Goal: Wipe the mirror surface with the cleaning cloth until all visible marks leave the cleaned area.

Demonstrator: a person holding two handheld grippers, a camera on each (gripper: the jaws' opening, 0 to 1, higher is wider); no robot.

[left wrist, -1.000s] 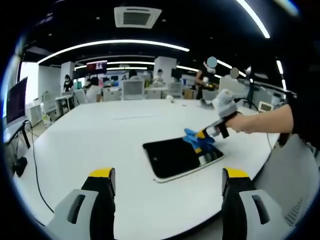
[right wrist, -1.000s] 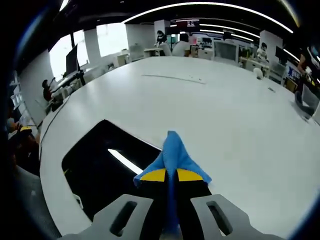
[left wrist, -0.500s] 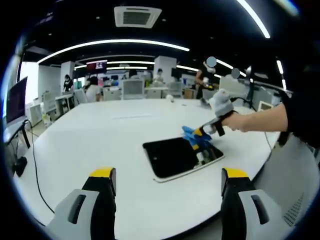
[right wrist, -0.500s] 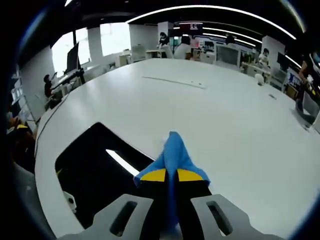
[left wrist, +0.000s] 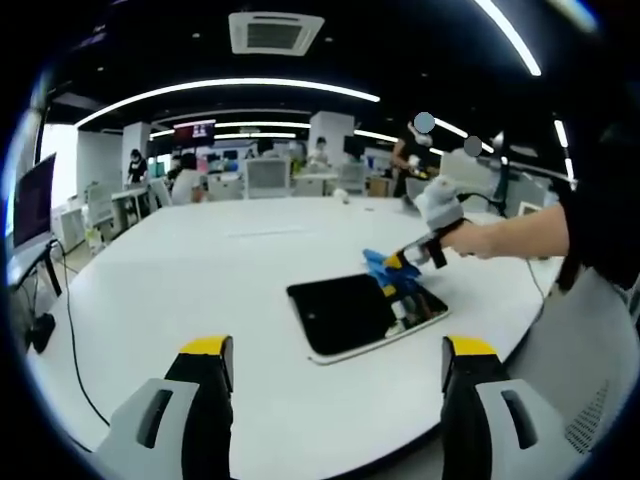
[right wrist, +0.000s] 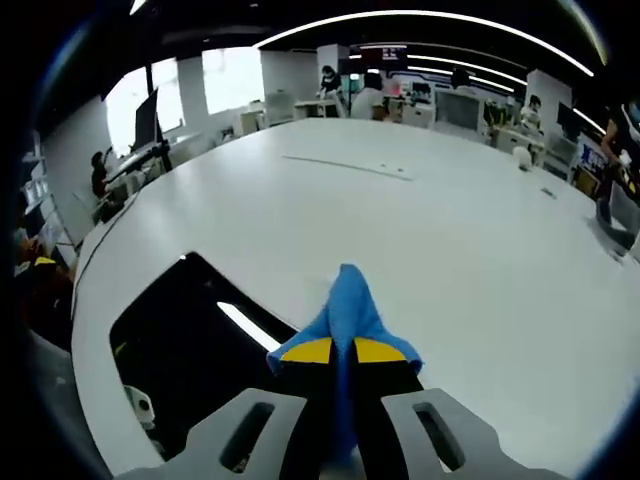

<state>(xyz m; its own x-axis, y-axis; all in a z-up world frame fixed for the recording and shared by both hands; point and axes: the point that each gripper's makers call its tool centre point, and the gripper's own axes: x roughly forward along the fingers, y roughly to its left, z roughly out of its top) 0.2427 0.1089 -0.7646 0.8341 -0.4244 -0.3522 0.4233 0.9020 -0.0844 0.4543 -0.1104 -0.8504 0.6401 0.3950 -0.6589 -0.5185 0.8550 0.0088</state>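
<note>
Big white counter [left wrist: 180, 290] in an open office, ceiling vent [left wrist: 275, 32] and long light strips [left wrist: 230, 88] overhead. Monitor [left wrist: 30, 200] off to the side, a cable [left wrist: 70, 330] hanging off the counter's edge, people at far desks [left wrist: 185, 180].

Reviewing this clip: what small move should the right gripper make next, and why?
Probably drag the blue cloth inward across the mirror. The right gripper is shut on the cloth at the mirror's edge, and most of the dark glass lies beyond it, seemingly unwiped. The left gripper hangs open, clear of the mirror.
</note>
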